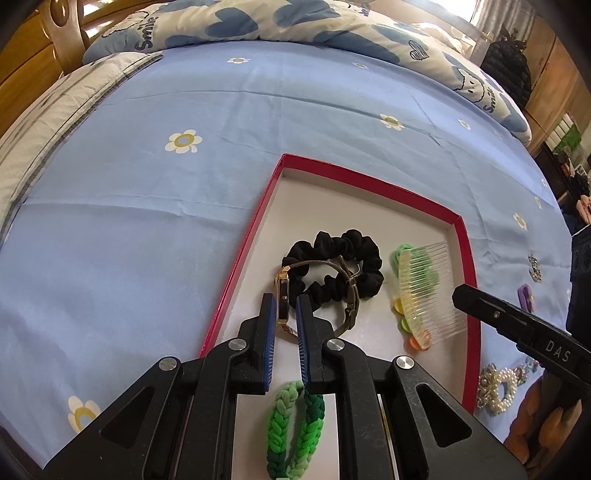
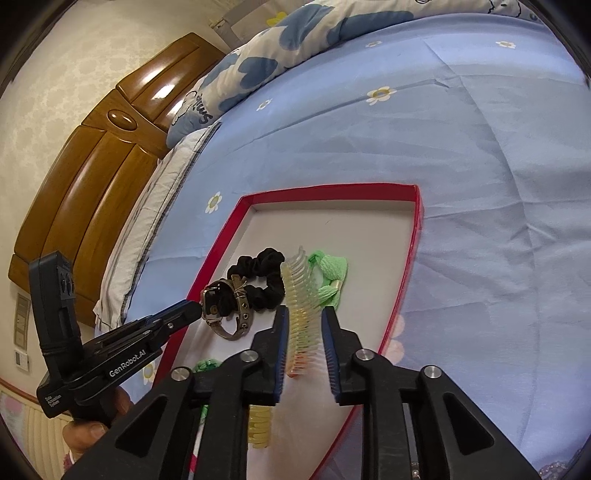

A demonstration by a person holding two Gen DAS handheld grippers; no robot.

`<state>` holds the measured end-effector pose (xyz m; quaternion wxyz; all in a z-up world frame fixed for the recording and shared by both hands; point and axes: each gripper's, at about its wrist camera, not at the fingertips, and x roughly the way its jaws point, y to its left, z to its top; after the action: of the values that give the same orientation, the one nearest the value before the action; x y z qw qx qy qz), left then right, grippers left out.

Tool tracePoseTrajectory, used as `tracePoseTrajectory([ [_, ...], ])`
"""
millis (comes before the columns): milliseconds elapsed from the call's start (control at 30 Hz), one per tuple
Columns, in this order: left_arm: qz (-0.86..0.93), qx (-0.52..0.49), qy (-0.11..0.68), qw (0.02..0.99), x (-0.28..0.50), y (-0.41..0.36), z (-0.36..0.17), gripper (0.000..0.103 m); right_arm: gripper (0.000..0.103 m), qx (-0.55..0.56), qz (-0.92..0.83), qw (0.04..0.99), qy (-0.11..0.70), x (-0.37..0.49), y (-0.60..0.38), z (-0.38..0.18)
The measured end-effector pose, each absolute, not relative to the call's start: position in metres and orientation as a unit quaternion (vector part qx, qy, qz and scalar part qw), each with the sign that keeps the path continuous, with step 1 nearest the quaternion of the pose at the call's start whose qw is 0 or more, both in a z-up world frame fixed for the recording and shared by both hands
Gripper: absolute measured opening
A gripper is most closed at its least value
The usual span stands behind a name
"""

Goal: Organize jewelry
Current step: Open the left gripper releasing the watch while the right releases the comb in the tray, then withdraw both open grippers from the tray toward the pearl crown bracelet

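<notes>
A red-rimmed tray [image 1: 236,266] with a white floor lies on the blue bedsheet. In it lie a black scrunchie [image 1: 343,266], a gold watch with an olive strap [image 1: 284,295], a clear hair comb [image 1: 428,288] over green hair ties, and a green braided band [image 1: 291,432]. My left gripper [image 1: 286,314] has its jaws either side of the watch case with small gaps, not clamped. My right gripper [image 2: 304,332] is open with the comb [image 2: 301,314] between its fingers. The watch [image 2: 221,310] also shows in the right wrist view, at the left gripper's tip.
Right of the tray on the sheet lie a pearl piece [image 1: 498,391], a silver charm [image 1: 533,267] and a purple item [image 1: 526,297]. A patterned duvet [image 1: 295,18] is bunched at the far side. A wooden headboard [image 2: 92,177] stands to the left.
</notes>
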<state>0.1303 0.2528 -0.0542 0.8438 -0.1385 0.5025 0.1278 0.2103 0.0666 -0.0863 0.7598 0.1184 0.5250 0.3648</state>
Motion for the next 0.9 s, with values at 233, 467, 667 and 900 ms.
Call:
tracePoseTrajectory([
  [233,0.127,-0.144,0.500,0.844,0.125,0.253,-0.051,0.009,0.028,0.109,0.361,0.763,0.524,0.210,0.068,-0.087],
  [467,0.119,-0.150,0.491,0.850,0.116,0.248,-0.036,0.011,0.034,0.108,0.363,0.767,0.517,0.205,0.062,-0.081],
  [667,0.097,-0.155,0.479,0.858,0.100,0.227,-0.021,0.015,0.037,0.116,0.359,0.779,0.501,0.190,0.030,-0.064],
  [900,0.059,-0.151,0.478,0.863,0.089,0.188,-0.010,0.015,0.037,0.135,0.332,0.796,0.487,0.172,-0.026,-0.052],
])
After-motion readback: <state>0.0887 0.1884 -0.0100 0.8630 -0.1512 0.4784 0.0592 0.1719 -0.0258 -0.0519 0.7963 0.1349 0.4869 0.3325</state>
